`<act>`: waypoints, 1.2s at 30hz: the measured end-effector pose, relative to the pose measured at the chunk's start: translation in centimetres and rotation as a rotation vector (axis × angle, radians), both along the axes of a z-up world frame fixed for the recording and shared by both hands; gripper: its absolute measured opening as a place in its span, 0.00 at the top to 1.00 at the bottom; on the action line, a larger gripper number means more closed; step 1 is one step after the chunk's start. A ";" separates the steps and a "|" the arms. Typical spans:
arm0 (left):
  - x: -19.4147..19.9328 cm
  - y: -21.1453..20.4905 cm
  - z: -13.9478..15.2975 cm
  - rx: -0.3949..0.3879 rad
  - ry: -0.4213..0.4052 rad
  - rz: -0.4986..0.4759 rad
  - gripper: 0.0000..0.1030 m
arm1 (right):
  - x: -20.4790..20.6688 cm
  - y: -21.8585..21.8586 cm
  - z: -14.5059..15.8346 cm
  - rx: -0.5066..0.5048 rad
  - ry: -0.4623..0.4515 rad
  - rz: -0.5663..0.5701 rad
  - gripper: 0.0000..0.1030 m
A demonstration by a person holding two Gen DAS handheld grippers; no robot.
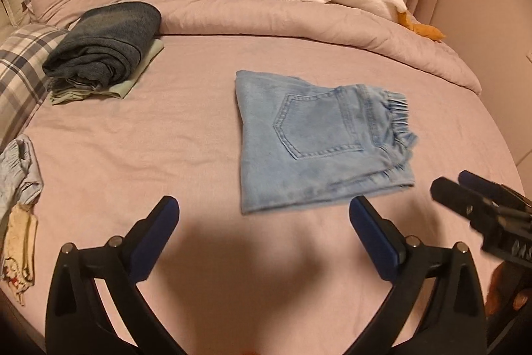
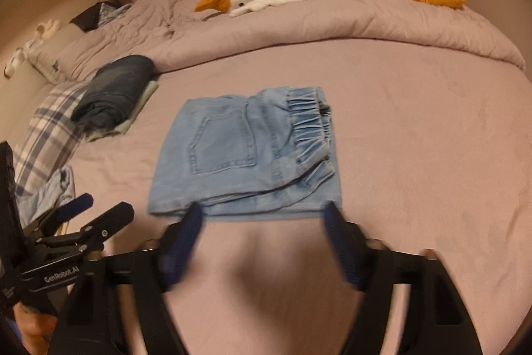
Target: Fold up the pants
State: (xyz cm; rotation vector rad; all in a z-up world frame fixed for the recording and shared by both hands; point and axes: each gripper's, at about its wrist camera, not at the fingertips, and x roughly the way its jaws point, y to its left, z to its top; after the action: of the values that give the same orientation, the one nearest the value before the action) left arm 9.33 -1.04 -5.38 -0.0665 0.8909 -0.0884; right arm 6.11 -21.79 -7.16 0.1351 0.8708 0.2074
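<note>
Pants, light-blue denim (image 2: 246, 152), sit folded mid-frame; left claw (image 1: 264, 215) and right claw (image 2: 262, 218) spread, empty; check edges align.

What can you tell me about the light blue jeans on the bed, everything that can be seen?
The jeans look like light blue, faded denim, folded into a flat, roughly square packet with several layers showing at the near edge. A stitched back pocket faces up, and a gathered elastic waistband is on the right side. They lie on the pink bed sheet, apart from the other clothes. Nothing else touches them; both grippers' jaws stand open short of them.
</note>
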 end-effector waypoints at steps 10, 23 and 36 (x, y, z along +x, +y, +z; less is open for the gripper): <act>-4.9 -1.9 3.6 0.101 -0.043 -0.013 0.00 | -4.5 1.9 4.0 -0.089 -0.139 0.039 0.01; -9.0 -2.3 8.4 0.116 -0.129 0.002 0.00 | -8.7 1.9 8.4 -0.146 -0.237 0.022 0.01; -9.5 -1.8 9.2 0.130 -0.159 0.046 0.00 | -9.2 2.0 8.6 -0.158 -0.238 0.022 0.01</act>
State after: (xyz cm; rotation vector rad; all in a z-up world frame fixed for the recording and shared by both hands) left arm -0.13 -2.86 3.79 0.0407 0.7339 0.0069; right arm -3.14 -19.77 1.45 -0.0464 0.6491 0.1710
